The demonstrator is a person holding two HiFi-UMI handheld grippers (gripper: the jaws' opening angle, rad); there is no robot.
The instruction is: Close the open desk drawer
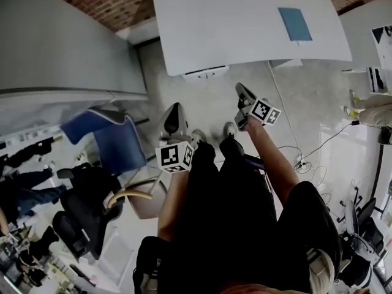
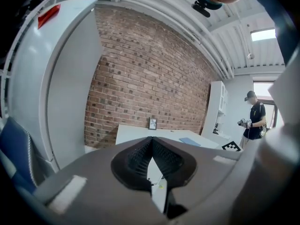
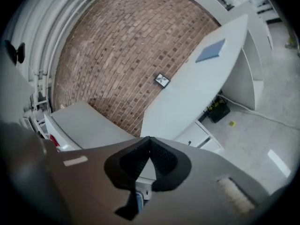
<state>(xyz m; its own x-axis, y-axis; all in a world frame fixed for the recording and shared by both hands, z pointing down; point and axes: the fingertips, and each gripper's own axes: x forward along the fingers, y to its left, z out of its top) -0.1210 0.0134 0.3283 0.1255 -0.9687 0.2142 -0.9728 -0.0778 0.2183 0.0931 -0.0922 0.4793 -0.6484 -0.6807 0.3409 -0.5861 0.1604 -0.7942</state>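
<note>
The white desk (image 1: 245,23) stands ahead by the brick wall, with a blue book (image 1: 295,23) lying on it. A white drawer front (image 1: 207,73) with a handle shows just below the desk's near edge; I cannot tell how far it stands out. Both grippers hang in the air well short of the desk. My left gripper (image 1: 176,109) is shut with nothing between its fingers, and its own view shows the tips (image 2: 151,139) meeting. My right gripper (image 1: 240,89) is also shut and empty, with its tips (image 3: 149,139) together. In the right gripper view the drawer unit (image 3: 204,135) sits under the desk (image 3: 197,88).
A blue chair (image 1: 113,139) and a black office chair (image 1: 86,207) stand at the left beside a big grey curved panel (image 1: 55,48). Cables (image 1: 306,152) run over the floor at the right. A person (image 2: 253,121) stands far off by a white shelf.
</note>
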